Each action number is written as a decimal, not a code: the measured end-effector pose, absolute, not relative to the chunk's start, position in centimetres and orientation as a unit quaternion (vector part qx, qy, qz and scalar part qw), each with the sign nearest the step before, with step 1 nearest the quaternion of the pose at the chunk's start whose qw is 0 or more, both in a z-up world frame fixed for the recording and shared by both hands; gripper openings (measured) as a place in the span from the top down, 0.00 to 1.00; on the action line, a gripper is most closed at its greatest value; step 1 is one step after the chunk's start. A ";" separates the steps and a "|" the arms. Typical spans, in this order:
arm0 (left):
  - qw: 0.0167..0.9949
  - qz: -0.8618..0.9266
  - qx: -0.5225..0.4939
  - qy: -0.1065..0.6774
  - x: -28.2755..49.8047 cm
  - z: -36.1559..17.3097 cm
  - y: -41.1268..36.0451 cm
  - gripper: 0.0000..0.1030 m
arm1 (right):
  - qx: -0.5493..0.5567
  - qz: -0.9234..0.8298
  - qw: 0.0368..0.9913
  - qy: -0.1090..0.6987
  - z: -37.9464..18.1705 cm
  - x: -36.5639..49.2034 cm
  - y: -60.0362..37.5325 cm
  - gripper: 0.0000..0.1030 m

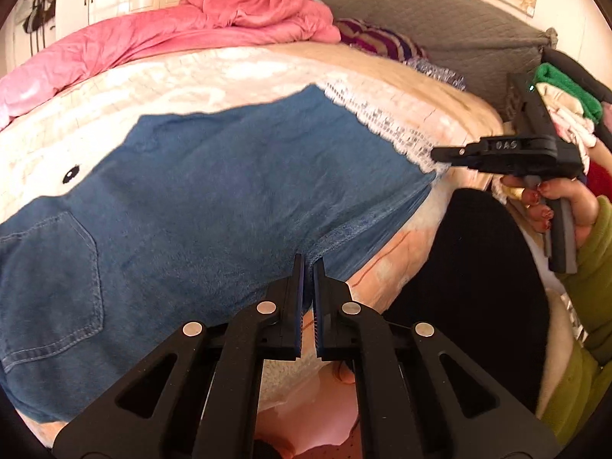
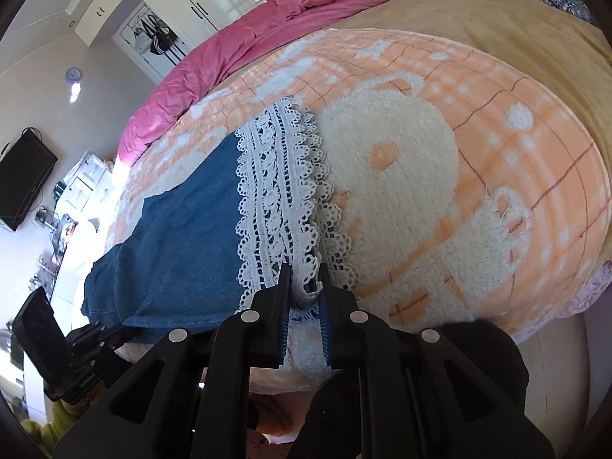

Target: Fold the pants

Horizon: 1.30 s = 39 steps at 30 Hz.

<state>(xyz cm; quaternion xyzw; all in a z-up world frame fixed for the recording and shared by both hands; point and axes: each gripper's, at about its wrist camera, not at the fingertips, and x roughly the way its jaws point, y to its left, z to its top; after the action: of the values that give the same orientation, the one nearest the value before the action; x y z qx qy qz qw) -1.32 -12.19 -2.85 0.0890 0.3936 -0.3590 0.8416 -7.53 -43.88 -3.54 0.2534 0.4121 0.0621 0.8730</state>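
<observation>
So the denim pants (image 1: 214, 191) are spread flat on the peach bear-print blanket (image 2: 497, 145), back pocket (image 1: 49, 287) up at the left and the lace hem (image 2: 279, 199) at the right. Left gripper (image 1: 309, 267) is clenched on the near edge of the denim. Right gripper (image 2: 304, 279) has pinched the near corner of the lace. A pink quilt (image 1: 229, 19) is bunched at the far side.

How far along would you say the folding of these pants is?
Early. The pants lie spread flat on the blanket, apparently one leg over the other. In hand: the left gripper is shut on the near denim edge, the right gripper on the lace hem. Every fold across the length remains.
</observation>
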 end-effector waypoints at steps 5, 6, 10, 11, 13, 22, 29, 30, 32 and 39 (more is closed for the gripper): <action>0.837 -0.355 0.096 0.405 -1.6 -3.8 -12.5 0.98 | 0.244 0.059 0.875 0.414 -3.0 -7.9 -44.0 0.83; 0.837 -0.355 0.095 0.406 -1.5 -3.9 -12.4 0.98 | 0.241 0.054 0.877 0.412 -2.6 -8.1 -44.0 0.79; 0.838 -0.355 0.079 0.407 -1.6 -4.1 -11.8 0.96 | 0.217 0.019 0.903 0.370 0.2 -9.3 -43.7 0.62; 0.838 -0.356 0.073 0.407 -1.7 -4.0 -11.6 0.95 | 0.200 0.016 0.911 0.360 0.9 -9.6 -43.1 0.62; 0.839 -0.364 0.064 0.400 -2.3 -3.4 -11.0 0.83 | 0.171 0.044 0.923 0.342 2.2 -9.6 -41.5 0.59; 0.893 -0.221 0.029 0.391 -2.5 -1.0 -3.5 0.68 | 0.091 0.093 0.903 0.410 -1.0 -5.4 -35.4 0.57; 0.911 -0.031 0.031 0.411 0.6 -1.2 3.1 0.62 | 0.098 0.077 0.900 0.417 -2.7 -5.5 -37.2 0.55; 0.910 -0.037 0.017 0.413 0.8 -1.2 4.0 0.62 | 0.106 0.081 0.899 0.417 -2.8 -5.4 -37.4 0.55; 0.906 -0.054 -0.005 0.420 1.1 -1.4 4.9 0.62 | 0.109 0.081 0.899 0.416 -3.0 -5.4 -37.5 0.55; 0.912 -0.080 -0.012 0.402 0.3 0.5 3.4 0.47 | 0.095 0.086 0.906 0.403 -2.3 -5.9 -36.9 0.44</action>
<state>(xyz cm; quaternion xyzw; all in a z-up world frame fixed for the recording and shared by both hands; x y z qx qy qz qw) 0.27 3.42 0.46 -0.0124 0.4020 -0.0801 0.9121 -5.93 -36.85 -2.32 0.0953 0.4029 0.0860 0.9062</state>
